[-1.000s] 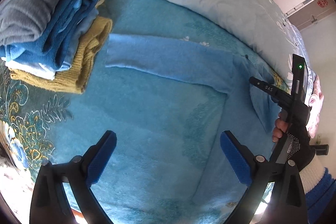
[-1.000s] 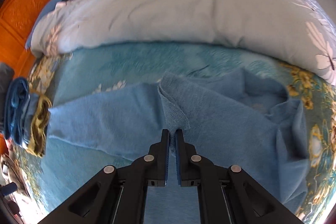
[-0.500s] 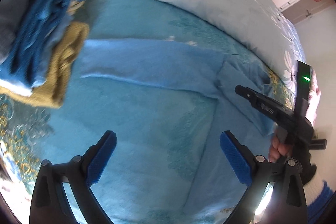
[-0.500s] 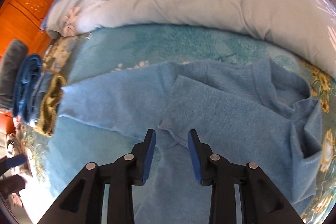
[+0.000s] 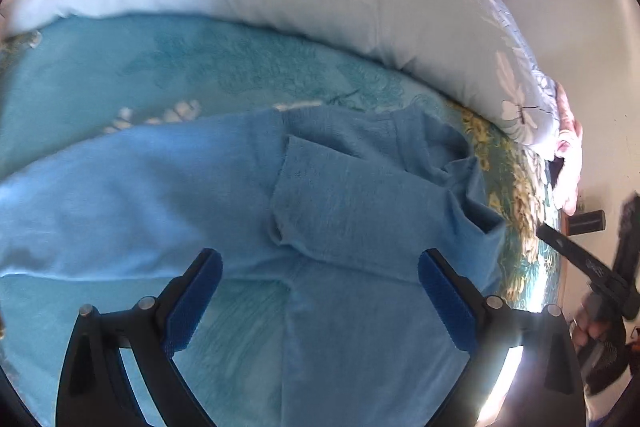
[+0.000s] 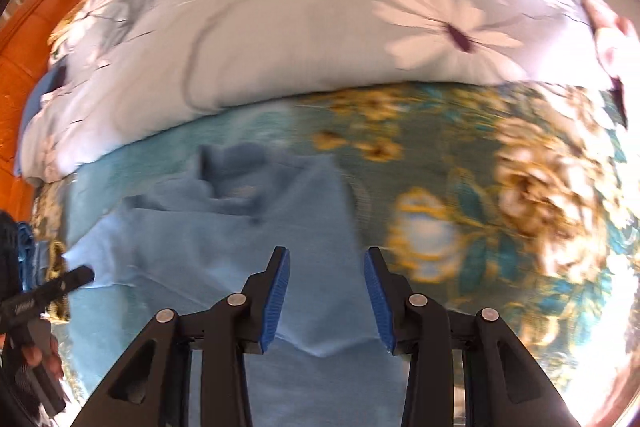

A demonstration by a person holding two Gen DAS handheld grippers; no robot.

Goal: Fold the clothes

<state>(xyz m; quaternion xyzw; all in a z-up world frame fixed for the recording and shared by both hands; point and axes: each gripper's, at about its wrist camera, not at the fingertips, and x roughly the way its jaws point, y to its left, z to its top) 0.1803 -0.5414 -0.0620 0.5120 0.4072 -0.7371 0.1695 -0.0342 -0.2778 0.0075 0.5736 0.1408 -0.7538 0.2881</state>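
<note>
A light blue sweater [image 5: 352,203] lies spread on the teal bedspread [image 5: 200,67], one sleeve folded across its body. My left gripper [image 5: 320,295] hovers over the sweater's lower body, wide open with nothing between its blue pads. In the right wrist view the sweater [image 6: 224,235] reaches under my right gripper [image 6: 326,299]. Its jaws are opening and stand apart over the sweater's right edge, pressing on nothing. The right gripper also shows at the right edge of the left wrist view, held in a hand [image 5: 592,323].
A pale floral duvet [image 6: 320,27] is heaped along the far side of the bed. A stack of folded clothes [image 6: 36,251] sits at the far left. The bedspread's yellow flower border [image 6: 540,195] marks the bed's right side. An orange wooden headboard [image 6: 24,39] stands at left.
The right gripper let go of the folded sleeve, opened and swung right toward the sweater's edge. The left gripper, still open, moved right along the sweater; the clothes stack left its view.
</note>
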